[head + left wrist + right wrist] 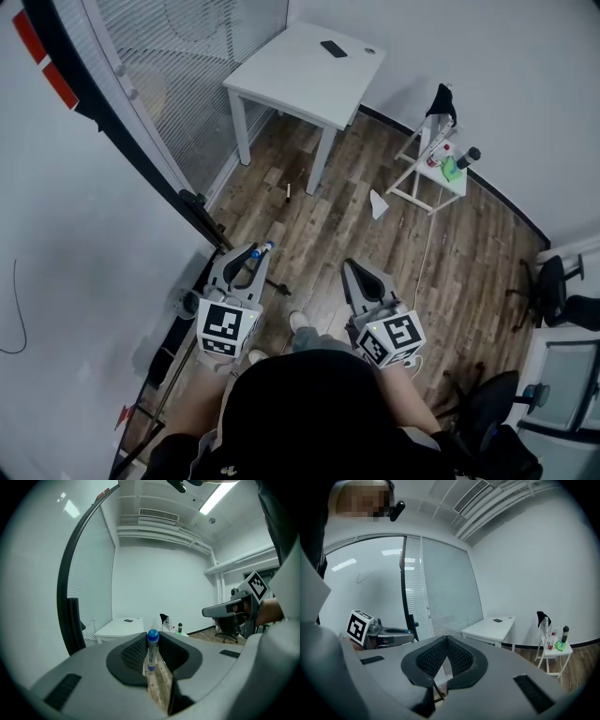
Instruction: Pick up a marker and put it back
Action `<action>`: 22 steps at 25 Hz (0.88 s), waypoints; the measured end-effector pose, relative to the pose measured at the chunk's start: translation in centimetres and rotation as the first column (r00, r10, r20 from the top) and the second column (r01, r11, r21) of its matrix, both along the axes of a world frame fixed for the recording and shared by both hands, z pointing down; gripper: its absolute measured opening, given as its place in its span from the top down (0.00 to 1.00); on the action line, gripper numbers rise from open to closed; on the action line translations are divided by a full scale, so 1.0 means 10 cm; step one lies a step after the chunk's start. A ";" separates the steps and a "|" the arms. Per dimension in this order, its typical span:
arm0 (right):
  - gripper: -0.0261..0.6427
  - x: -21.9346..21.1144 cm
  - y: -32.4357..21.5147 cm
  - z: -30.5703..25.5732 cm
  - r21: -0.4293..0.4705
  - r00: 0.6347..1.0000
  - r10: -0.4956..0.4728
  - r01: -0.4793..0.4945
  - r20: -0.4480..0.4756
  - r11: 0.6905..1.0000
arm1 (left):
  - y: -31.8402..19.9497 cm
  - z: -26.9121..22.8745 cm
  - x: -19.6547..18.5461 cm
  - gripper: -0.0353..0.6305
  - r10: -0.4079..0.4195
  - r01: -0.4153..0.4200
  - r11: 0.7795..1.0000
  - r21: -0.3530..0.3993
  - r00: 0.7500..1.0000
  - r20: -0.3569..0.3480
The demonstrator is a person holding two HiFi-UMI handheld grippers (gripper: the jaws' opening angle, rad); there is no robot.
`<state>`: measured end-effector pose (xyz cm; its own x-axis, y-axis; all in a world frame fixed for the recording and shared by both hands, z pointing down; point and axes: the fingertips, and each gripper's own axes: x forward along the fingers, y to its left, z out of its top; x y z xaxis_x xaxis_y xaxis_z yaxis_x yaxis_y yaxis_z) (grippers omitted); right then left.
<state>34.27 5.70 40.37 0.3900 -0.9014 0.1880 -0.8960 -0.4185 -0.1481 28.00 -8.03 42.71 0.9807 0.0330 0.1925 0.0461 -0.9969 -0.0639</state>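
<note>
A white marker with a blue cap (152,648) stands upright between the jaws of my left gripper (153,639), which is shut on it. In the head view the blue cap (268,247) sticks out past the tips of the left gripper (251,255), close to the whiteboard (66,234) on the left. My right gripper (356,270) is held beside it over the wooden floor. In its own view the right gripper (447,640) has its jaws pressed together with nothing between them.
A white table (309,70) with a dark phone (333,49) stands ahead. A small white stand (436,169) with bottles is at the right wall. Black office chairs (553,291) sit at the far right. A scrap of paper (378,203) lies on the floor.
</note>
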 end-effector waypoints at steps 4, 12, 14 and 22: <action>0.92 -0.04 -0.08 0.03 0.003 1.000 -0.018 0.018 0.012 1.000 | -0.08 -0.02 -0.07 0.82 -0.022 0.022 1.000 -0.003 1.000 -0.003; 0.92 -0.24 -0.34 0.00 0.009 0.992 -0.126 0.125 0.014 0.992 | -0.33 -0.12 -0.42 0.82 -0.140 0.140 0.990 0.004 0.990 -0.012; 0.92 -0.32 -0.45 0.03 0.010 0.987 -0.159 0.158 0.017 0.987 | -0.42 -0.12 -0.55 0.82 -0.178 0.178 0.984 0.005 0.984 -0.016; 0.92 -0.72 -0.83 0.02 0.007 0.946 -0.322 0.322 0.028 0.947 | -0.66 -0.10 -1.18 0.82 -0.345 0.345 0.938 0.004 0.938 0.007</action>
<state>27.03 -2.61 40.56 0.0730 -0.9785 0.1927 -0.9786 -0.1076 -0.1757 16.23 -14.60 41.69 0.9302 -0.3080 0.1996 -0.3004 -0.9514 -0.0680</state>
